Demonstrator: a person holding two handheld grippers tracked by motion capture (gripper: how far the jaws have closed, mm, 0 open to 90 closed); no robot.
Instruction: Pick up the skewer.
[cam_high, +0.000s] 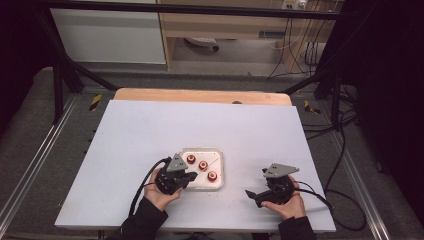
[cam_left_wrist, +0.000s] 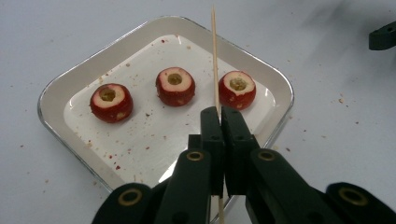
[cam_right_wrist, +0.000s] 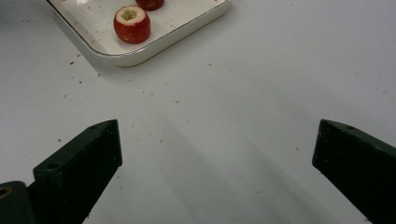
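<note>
Left gripper (cam_left_wrist: 219, 116): jaws pinch thin wooden skewer (cam_left_wrist: 215, 60), upright, rising just ahead of them. Beyond jaws: white tray (cam_left_wrist: 56, 88) on tabletop (cam_high: 140, 130), three cored red fruits (cam_left_wrist: 175, 86) in row inside, crumbs scattered. Right gripper (cam_right_wrist: 215, 154): jaws spread wide, nothing between, tray well ahead-left.

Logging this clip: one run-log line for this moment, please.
left gripper: shut on skewer | right gripper: open, over table | three cored red fruits in tray

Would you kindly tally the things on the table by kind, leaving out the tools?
Cored red fruits: 3
White tray: 1
Wooden skewer, held in the left tool: 1
Total: 5
</note>
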